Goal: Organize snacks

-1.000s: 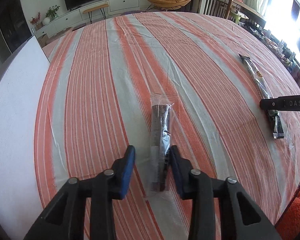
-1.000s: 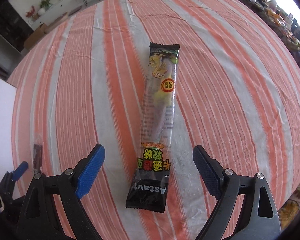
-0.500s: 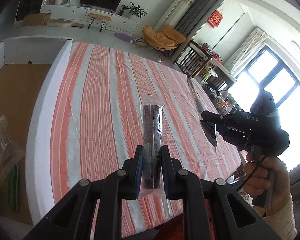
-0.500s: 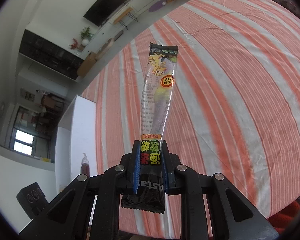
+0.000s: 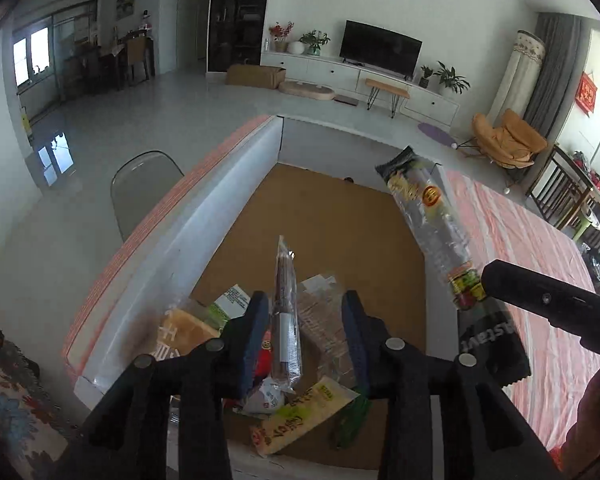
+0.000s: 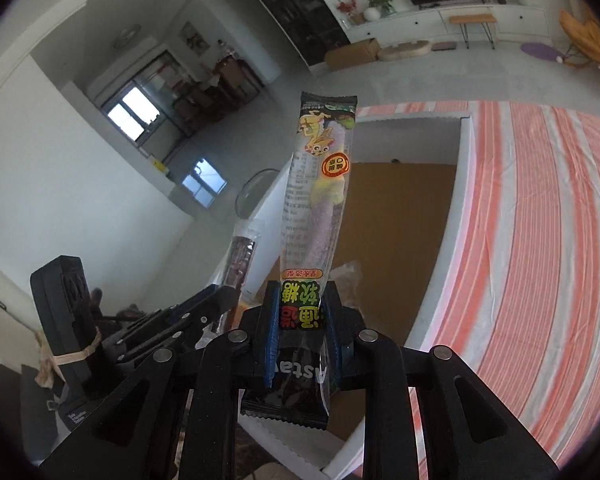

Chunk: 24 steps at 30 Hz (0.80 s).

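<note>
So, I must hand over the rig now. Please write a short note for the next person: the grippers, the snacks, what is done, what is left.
Left hand-held gripper: open above the white-walled box with brown floor. The thin brown snack stick in clear wrapper stands between its fingers, apparently released.
Right hand-held gripper: shut on the long black-ended clear candy packet, at the box's edge.
Done: several snack packets lie in the box.
Left: let the stick fall in, then move the candy packet over the box and release it.
</note>
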Available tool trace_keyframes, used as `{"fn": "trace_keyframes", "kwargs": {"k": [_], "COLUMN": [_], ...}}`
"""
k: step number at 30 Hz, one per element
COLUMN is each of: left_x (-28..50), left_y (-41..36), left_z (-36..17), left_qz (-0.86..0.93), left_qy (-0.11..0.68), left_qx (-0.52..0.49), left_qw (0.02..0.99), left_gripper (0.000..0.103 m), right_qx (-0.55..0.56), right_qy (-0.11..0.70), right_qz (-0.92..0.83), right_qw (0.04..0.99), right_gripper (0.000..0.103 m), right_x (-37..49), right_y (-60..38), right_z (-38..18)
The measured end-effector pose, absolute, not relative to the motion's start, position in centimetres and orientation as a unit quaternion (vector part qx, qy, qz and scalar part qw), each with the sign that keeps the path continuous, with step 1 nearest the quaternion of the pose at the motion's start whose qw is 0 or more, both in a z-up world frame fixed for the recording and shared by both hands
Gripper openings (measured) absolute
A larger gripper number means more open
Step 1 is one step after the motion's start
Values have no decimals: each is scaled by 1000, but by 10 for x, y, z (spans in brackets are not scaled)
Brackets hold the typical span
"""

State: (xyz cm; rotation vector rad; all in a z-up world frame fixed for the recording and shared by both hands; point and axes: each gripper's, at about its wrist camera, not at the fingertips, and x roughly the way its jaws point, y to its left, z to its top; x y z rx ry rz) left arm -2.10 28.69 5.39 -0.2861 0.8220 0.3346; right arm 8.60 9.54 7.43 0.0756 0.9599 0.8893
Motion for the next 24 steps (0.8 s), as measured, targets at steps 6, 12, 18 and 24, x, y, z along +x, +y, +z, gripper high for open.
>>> {"fn": "trace_keyframes", "kwargs": {"k": [6,12,18,24], "left_x": [-29,-27,-26,-34], "left_y": [275,254,242,247], "left_z": [34,51,61,62], "left_qz": [191,228,264,260], "left_qy": [373,347,363,367], "left_qx": [-109,-43,-6,-24], "left_qw": [901,909,894,893], "left_gripper": [90,101,103,103], "right_qx": [-27,-92,-98,-117], "right_qy": [447,369,370,372], "right_qz": [367,322,306,317], "right_qw": [816,867,871,865], "right_gripper": [61,79,79,80], "right_x": [80,53,37,29], "right_y": [83,54,48,66], "right_z": [44,75,80,80]}}
